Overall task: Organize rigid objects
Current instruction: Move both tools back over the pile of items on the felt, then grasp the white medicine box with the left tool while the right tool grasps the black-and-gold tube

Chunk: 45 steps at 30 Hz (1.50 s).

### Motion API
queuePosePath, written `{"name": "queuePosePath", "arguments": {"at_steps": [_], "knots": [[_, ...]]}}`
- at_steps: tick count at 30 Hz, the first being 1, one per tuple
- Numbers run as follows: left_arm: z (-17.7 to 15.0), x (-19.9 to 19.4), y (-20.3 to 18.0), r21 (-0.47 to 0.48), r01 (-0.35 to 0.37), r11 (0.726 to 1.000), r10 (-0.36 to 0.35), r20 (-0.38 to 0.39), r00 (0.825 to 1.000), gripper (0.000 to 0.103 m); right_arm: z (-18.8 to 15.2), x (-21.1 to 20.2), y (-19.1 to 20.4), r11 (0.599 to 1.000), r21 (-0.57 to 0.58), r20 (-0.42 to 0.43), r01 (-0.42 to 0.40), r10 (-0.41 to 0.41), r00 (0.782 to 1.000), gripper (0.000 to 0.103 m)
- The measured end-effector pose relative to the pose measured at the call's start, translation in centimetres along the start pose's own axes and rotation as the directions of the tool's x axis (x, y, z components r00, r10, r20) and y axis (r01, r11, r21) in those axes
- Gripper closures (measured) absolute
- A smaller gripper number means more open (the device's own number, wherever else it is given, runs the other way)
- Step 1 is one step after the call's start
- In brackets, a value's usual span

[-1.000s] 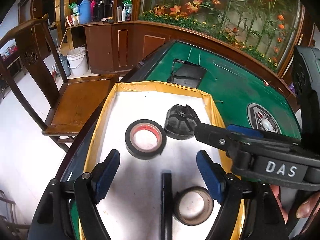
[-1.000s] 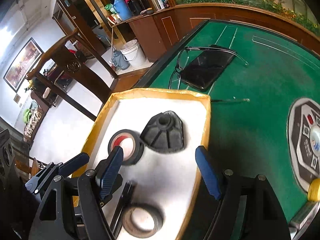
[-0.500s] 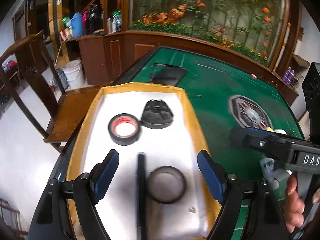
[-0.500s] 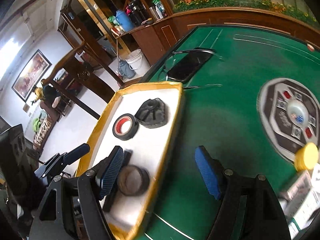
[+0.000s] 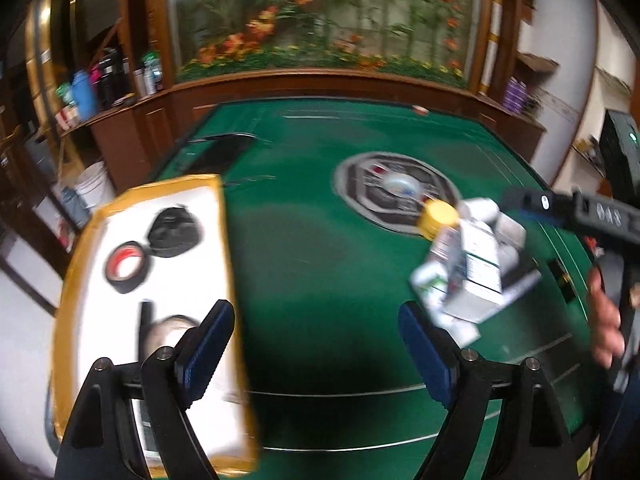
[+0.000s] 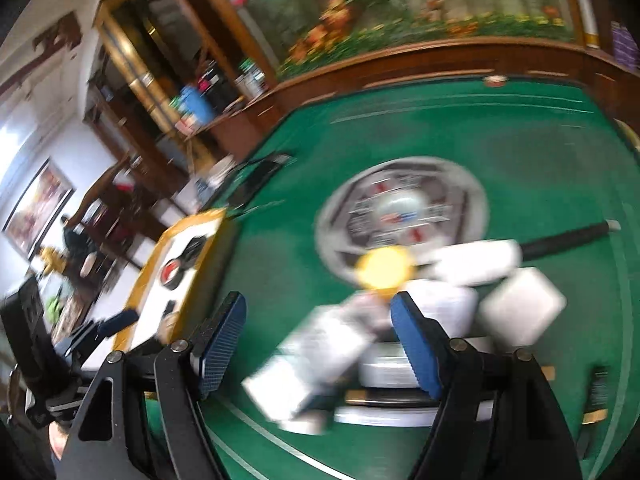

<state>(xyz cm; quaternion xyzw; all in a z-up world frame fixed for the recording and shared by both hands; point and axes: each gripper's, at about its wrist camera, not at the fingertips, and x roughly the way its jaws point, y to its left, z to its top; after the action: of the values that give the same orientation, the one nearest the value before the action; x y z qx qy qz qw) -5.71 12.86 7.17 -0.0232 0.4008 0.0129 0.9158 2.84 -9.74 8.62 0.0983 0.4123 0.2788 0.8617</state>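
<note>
- Left wrist view, blurred: the left gripper (image 5: pixel 316 344) hangs over bare green felt of the table (image 5: pixel 320 264), jaws spread wide with nothing between them; they have just been opening further.
- The yellow-edged tray (image 5: pixel 226 240), centred under the jaws earlier, now sits at the left edge of the view. It holds a red-cored tape roll (image 5: pixel 127 267), a black ribbed cap (image 5: pixel 175 232), a black marker (image 5: pixel 145 320) and a second tape roll (image 5: pixel 172 330) partly hidden behind the left finger.
- To the right, a pile of white boxes (image 5: pixel 472 272) with a yellow lid (image 5: pixel 438 218) has come into sight; the right gripper (image 5: pixel 560 206) is above it, held by a hand (image 5: pixel 606 320).
- Right wrist view, heavily blurred: the right gripper (image 6: pixel 320 344) is released and empty, now above the white boxes (image 6: pixel 320 364) rather than the tray.
- The yellow lid (image 6: pixel 384 268) lies just beyond the fingertips; the tray (image 6: pixel 200 264) is well to the left.
</note>
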Motion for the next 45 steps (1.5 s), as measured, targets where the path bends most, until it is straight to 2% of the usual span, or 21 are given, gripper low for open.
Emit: {"name": "queuePosePath", "arguments": {"at_steps": [5,9,12,16,18,20,22,23,26,29,32,40,45], "knots": [[0.0,0.4,-2.5,-0.015,0.084,0.996,-0.084,-0.011,0.996,0.015,-0.8,-1.6,-7.2,0.991,0.129,0.046,0.031,-0.037,0.998,0.027],[1.5,-0.1,-4.7,0.009,0.112,0.994,-0.112,0.003,0.994,0.012,-0.9,-1.5,-11.3,0.965,0.260,0.031,0.042,-0.052,0.998,0.027],[2.1,0.3,-7.2,0.070,0.129,0.989,-0.130,0.004,0.992,0.005,-0.6,-2.4,-12.2,0.951,0.310,0.064,-0.016,-0.004,0.998,0.027],[2.7,2.2,-10.4,0.177,0.077,0.981,-0.077,-0.011,0.997,0.005,-0.6,-3.3,-12.1,0.944,0.327,0.098,-0.050,0.019,0.995,0.027],[3.1,3.5,-11.1,0.194,0.046,0.980,-0.044,-0.016,0.999,0.005,-0.6,-3.8,-12.1,0.941,0.333,0.113,-0.058,0.021,0.993,0.027],[3.3,4.9,-11.2,0.192,0.055,0.980,-0.051,-0.025,0.998,0.017,-0.6,-4.2,-12.2,0.939,0.337,0.123,-0.068,0.028,0.992,0.027],[3.2,6.1,-10.6,0.163,0.063,0.985,-0.052,-0.068,0.996,0.062,-0.5,-4.3,-12.2,0.938,0.338,0.130,-0.074,0.031,0.991,0.027],[3.1,6.4,-10.1,0.140,0.083,0.987,-0.072,-0.082,0.994,0.065,-0.5,-4.5,-12.2,0.938,0.338,0.130,-0.073,0.030,0.991,0.027],[2.5,6.0,-8.7,0.092,0.099,0.991,-0.092,-0.069,0.993,0.066,-0.4,-4.5,-12.3,0.936,0.342,0.130,-0.078,0.035,0.991,0.027],[1.3,4.5,-6.9,0.030,0.147,0.989,-0.145,-0.064,0.987,0.066,-0.4,-4.9,-12.2,0.939,0.335,0.134,-0.080,0.037,0.990,0.027],[-0.8,2.7,-5.3,0.014,0.124,0.992,-0.123,-0.050,0.991,0.066,-0.4,-5.5,-12.3,0.942,0.328,0.150,-0.076,0.027,0.988,0.027],[-4.6,4.1,-3.2,-0.037,0.077,0.996,-0.080,-0.109,0.991,0.065,-1.3,-6.8,-14.0,0.944,0.331,0.144,0.015,-0.066,0.987,0.027],[-4.6,4.4,-3.1,-0.037,0.109,0.993,-0.113,-0.112,0.987,0.064,-4.3,-7.2,-14.2,0.954,0.278,0.062,0.110,-0.132,0.989,0.028]]}}
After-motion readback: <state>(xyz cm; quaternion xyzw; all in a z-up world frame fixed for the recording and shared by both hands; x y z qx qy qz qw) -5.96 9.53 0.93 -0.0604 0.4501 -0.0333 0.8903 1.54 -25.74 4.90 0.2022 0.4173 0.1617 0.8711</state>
